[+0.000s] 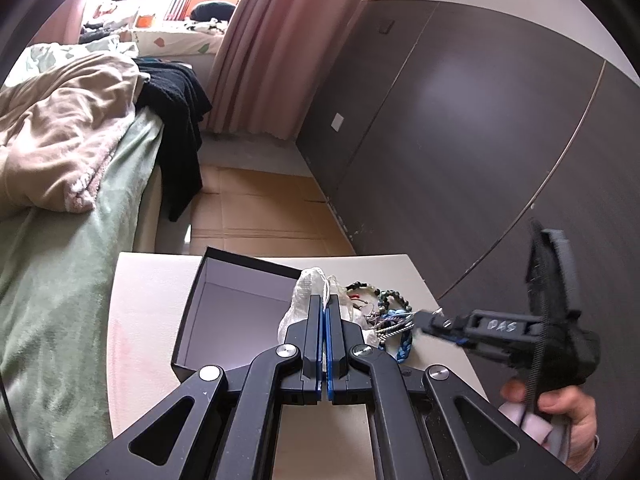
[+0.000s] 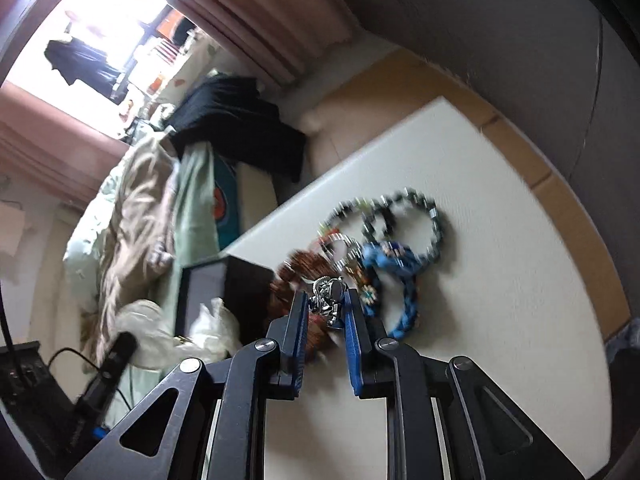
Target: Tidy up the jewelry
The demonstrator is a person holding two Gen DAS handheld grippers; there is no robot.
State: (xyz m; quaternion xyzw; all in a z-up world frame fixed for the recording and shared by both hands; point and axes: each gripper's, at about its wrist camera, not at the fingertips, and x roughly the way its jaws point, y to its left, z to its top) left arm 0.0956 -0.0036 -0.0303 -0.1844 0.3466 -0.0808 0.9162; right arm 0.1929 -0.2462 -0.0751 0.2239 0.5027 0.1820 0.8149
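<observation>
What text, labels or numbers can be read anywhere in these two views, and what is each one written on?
"DAS" (the first letter could be an O): handwritten in pale ink on the black body of the right gripper, seen in the left wrist view.
Books or boxes on the windowsill: any print is too small to read.
Right wrist view: too blurred, no text readable.
</observation>
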